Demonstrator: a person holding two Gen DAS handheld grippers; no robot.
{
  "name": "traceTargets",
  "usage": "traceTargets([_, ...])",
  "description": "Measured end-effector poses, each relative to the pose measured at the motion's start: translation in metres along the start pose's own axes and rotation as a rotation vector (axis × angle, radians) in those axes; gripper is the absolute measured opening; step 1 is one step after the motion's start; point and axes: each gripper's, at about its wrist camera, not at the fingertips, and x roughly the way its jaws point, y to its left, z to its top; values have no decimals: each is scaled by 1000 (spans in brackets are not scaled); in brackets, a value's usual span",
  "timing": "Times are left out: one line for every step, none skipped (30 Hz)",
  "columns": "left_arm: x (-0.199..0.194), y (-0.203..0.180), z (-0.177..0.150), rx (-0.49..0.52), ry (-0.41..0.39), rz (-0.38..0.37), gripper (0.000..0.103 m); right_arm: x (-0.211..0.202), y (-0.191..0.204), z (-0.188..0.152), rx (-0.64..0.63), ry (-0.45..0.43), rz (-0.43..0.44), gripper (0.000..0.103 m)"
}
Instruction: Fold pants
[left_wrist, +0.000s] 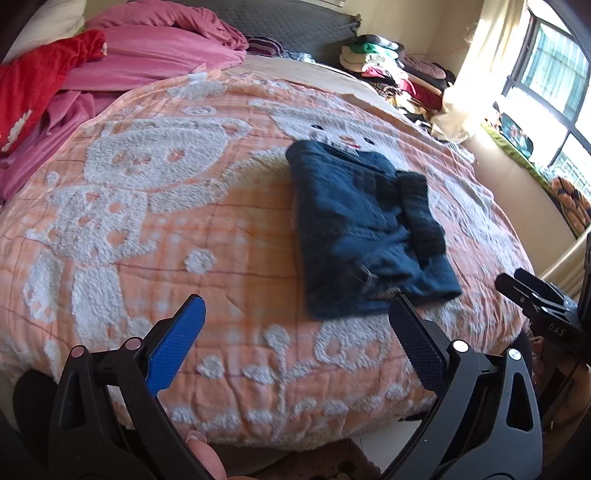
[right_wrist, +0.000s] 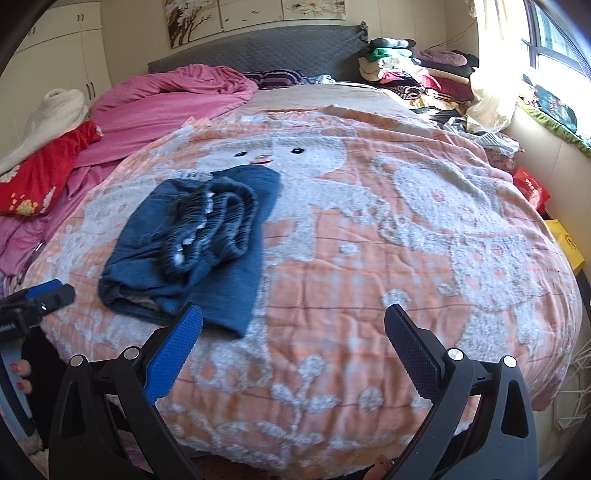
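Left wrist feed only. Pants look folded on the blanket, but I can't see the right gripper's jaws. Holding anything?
Observer: No. The right gripper is open with nothing between its fingers, above the blanket near the pants.
Operator: Waistband tucked in?
Observer: No. The elastic waistband lies bunched on top of the fold, exposed.
Operator: Anything off the bed's right side?
Observer: A yellow box and a red bag sit there.
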Motion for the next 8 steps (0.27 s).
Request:
traceTargets([3, 12, 7, -8, 1, 42, 94, 2, -12, 4, 12, -4, -20, 98])
traceTargets([8, 27, 16, -19, 1, 105, 94, 6, -28, 11, 29, -3, -36, 98])
traceTargets([15, 45, 27, -23, 6, 161, 94, 10, -47, 18, 50, -2, -50, 98])
traceTargets([21, 65, 37, -33, 13, 210, 94, 16, -67, 25, 70, -4, -72, 98])
traceTargets([29, 87, 48, -52, 24, 261, 94, 23, -92, 33, 89, 0, -115, 98])
traceTargets([35, 110, 58, -76, 34, 307, 94, 31, -117, 43, 103, 1, -163, 98])
traceTargets([42, 135, 69, -101, 36, 366, 94, 39, -141, 50, 110, 3, -195, 98])
traceTargets([49, 158, 78, -125, 49, 426, 94, 52, -168, 59, 126, 27, -251, 98])
